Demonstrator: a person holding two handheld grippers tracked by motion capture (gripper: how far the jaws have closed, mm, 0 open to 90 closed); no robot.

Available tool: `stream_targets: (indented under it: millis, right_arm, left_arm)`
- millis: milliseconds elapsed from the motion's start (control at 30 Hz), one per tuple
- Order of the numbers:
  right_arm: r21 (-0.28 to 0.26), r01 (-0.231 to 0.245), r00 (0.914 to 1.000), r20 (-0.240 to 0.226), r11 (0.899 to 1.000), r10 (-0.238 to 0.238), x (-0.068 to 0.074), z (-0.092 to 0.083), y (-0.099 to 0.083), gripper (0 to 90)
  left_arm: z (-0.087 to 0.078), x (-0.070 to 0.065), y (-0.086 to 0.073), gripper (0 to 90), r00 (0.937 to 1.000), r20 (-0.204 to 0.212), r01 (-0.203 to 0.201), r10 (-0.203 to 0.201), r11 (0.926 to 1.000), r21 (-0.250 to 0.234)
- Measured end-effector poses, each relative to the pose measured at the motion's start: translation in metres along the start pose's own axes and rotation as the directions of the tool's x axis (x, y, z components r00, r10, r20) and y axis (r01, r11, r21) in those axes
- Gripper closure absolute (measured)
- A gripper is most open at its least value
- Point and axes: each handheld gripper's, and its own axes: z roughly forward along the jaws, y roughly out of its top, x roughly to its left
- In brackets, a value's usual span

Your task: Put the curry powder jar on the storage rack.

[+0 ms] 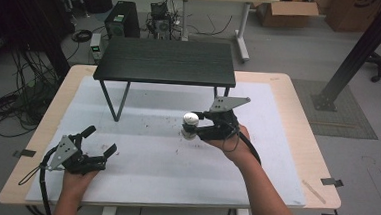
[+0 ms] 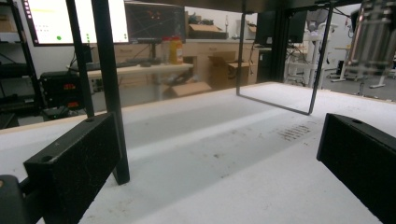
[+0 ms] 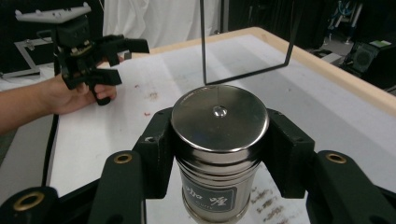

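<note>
Upright steel canister, right gripper clamped

Steel canister, upright, flat lid with centre stud, clamped between right gripper jaws. Far left: left gripper, hand-held, jaws apart, over white mat. Black wire leg beyond.

The small table stands on the mat at 12 o'clock. The canister hangs at centre, clear of the mat, the left gripper at 8 o'clock.
</note>
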Motion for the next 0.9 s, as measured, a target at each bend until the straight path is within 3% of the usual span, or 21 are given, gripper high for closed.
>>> stream_targets:
  millis: [300, 900]
  right_arm:
    - [-0.009, 0.009, 0.9999, 0.004, 1.000, -0.009, -0.005, -0.009, 0.029, 48.7]
    - [-0.064, -0.030, 0.9995, -0.007, 0.997, 0.030, -0.023, -0.022, 0.076, 48.7]
  left_arm:
    - [0.000, 0.000, 0.000, 0.2, 1.0000, 0.001, 0.000, 0.000, 1.0000, 0.000]
    - [0.000, 0.000, 0.000, 0.3, 1.0000, 0.001, 0.003, -0.003, 1.0000, 0.001]
